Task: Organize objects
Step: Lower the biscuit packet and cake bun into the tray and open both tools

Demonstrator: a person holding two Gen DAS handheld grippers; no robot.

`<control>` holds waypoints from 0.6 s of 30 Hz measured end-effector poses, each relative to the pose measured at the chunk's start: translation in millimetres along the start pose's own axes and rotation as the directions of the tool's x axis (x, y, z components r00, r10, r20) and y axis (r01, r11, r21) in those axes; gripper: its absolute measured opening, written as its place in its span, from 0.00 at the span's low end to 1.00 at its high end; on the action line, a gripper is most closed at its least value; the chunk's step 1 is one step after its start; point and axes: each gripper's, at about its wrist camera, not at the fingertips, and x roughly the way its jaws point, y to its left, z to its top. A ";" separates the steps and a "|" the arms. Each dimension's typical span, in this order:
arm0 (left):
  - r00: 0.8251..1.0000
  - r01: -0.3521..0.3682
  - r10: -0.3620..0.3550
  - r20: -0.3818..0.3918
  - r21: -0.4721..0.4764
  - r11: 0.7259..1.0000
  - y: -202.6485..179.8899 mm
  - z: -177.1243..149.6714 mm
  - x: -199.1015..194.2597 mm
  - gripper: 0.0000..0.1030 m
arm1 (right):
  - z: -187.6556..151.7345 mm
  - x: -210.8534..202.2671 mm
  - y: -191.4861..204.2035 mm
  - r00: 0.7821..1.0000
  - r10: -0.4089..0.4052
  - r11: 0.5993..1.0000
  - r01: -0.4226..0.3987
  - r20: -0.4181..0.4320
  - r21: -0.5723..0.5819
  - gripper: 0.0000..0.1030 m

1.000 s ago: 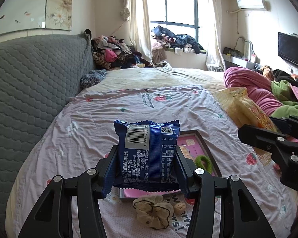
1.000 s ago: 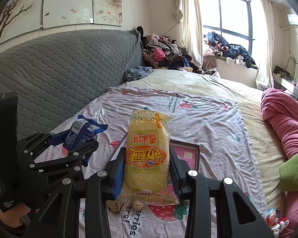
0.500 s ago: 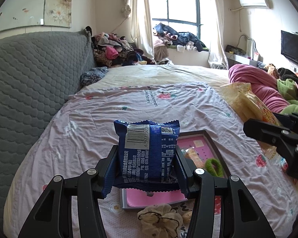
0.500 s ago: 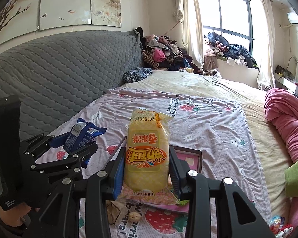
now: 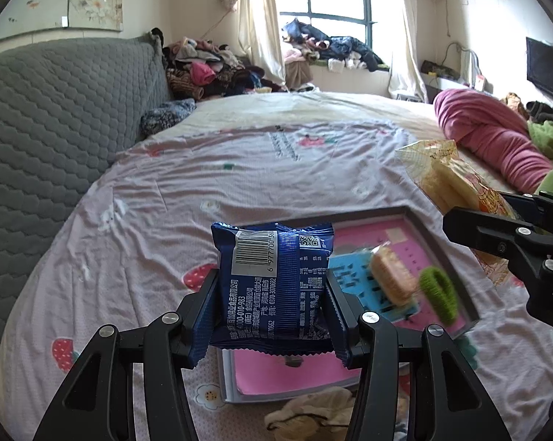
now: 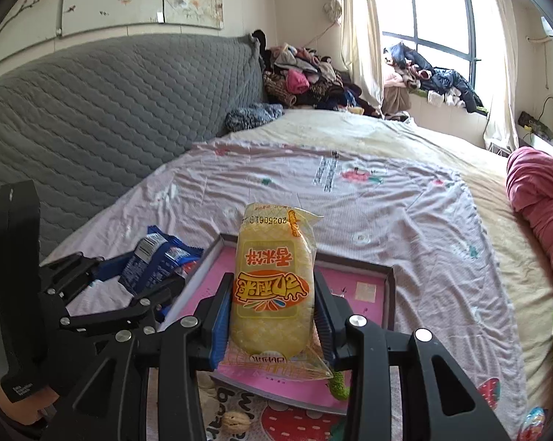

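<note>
A dark blue snack packet (image 5: 274,283), barcode side up, is clamped between the pads of the left gripper (image 5: 272,294), and a yellow rice-cracker packet (image 6: 272,286) is likewise clamped upright in the right gripper (image 6: 272,308). Both packets are held above a dark-framed tray with a pink base (image 5: 416,220), which lies on the strawberry-print bedsheet (image 5: 239,169). In the tray are seen a light blue card (image 5: 353,275), a small wrapped biscuit (image 5: 390,275) and a green hair tie (image 5: 440,294); a cream scrunchie (image 5: 313,411) and a walnut (image 6: 236,420) lie on the sheet just beside its near edge.
</note>
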 end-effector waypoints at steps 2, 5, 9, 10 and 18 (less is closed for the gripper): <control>1.000 -0.002 0.002 -0.019 -0.002 1.000 3.4 -5.3 12.7 0.53 | -5.7 15.7 -2.3 1.000 0.006 1.000 -0.006 -0.018 0.007 0.39; 0.999 -0.007 0.007 -0.038 -0.009 1.000 9.3 -14.0 30.2 0.53 | -13.6 35.5 -2.7 0.999 0.001 1.000 -0.001 -0.036 0.011 0.39; 0.997 -0.009 0.007 -0.074 -0.026 1.000 17.8 -29.2 50.7 0.53 | -26.8 60.5 -2.7 0.998 0.007 1.000 -0.005 -0.067 0.020 0.39; 0.997 -0.008 0.006 -0.082 -0.026 1.000 19.5 -33.5 55.9 0.53 | -30.2 65.9 -3.1 0.997 0.006 1.000 -0.004 -0.074 0.023 0.39; 0.995 0.003 -0.007 -0.104 -0.034 0.999 23.0 -54.6 76.3 0.53 | -51.5 95.9 -2.6 0.994 -0.017 1.000 0.020 -0.108 0.022 0.39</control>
